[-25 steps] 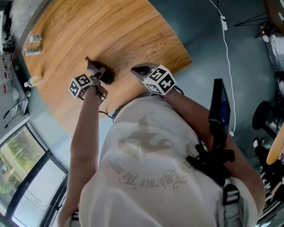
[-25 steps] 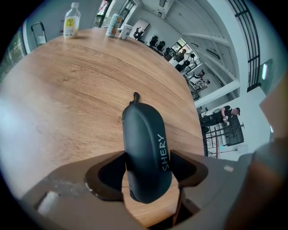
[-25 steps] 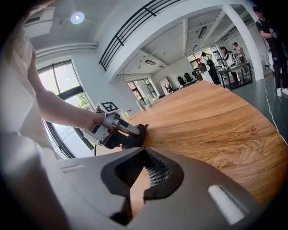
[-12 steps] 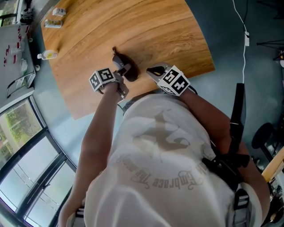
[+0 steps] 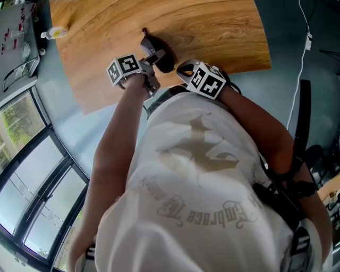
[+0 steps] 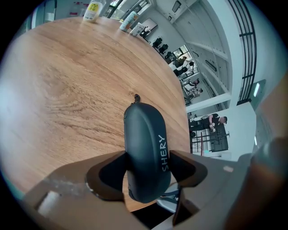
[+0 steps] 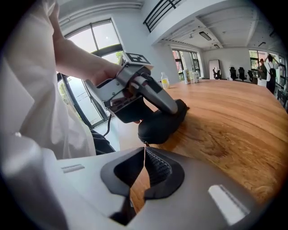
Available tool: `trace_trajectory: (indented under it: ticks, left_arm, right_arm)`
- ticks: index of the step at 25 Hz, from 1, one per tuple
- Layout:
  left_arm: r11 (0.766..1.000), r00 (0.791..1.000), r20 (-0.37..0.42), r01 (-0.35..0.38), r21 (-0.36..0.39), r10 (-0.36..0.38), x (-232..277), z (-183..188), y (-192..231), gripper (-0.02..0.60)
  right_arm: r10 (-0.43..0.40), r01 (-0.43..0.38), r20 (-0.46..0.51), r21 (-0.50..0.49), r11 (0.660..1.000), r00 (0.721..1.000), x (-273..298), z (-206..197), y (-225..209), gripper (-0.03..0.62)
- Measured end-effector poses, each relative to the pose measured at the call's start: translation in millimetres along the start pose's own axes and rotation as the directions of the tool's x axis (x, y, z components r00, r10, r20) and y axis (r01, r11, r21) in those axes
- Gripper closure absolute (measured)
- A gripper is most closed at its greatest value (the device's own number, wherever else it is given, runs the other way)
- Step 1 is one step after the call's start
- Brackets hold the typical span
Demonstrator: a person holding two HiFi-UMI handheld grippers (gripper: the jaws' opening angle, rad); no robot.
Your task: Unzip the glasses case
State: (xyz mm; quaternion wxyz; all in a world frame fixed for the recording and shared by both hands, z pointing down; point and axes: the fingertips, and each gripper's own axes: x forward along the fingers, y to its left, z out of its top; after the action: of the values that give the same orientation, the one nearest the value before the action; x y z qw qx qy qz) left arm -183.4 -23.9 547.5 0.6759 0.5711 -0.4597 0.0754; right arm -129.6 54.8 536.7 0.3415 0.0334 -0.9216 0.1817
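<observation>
A dark zipped glasses case printed SHERY sticks out forward between my left gripper's jaws, whose pads press on both its sides. In the head view the case lies over the wooden table near its front edge, with the left gripper on it. My right gripper is shut, its pads touching with nothing seen between them. Its tips sit just below the case's near end, where a small zip tab hangs. A second small tab sticks out at the case's far end.
Small bottles and boxes stand at the table's far edge, also the bottles in the head view. A grey floor, a white cable and glass windows surround the table. People and office chairs show far across the room.
My right gripper has come left and closer until its tips are at the case's near end, rolling as it went. The left gripper still holds the case and has shifted a little.
</observation>
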Motion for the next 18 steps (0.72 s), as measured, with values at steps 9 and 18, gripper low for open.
trace_trajectory:
  ticks: [9, 18]
  left_arm:
    - [0.997, 0.997, -0.004, 0.074, -0.029, -0.074, -4, -2, -7, 0.267]
    - [0.997, 0.997, -0.002, 0.074, -0.039, -0.074, -3, 0, -5, 0.267]
  right_arm:
    - [0.035, -0.035, 0.003, 0.036, 0.999, 0.999, 11, -1, -4, 0.523]
    - [0.051, -0.052, 0.027, 0.02, 0.998, 0.998, 13, 4, 0, 0.566]
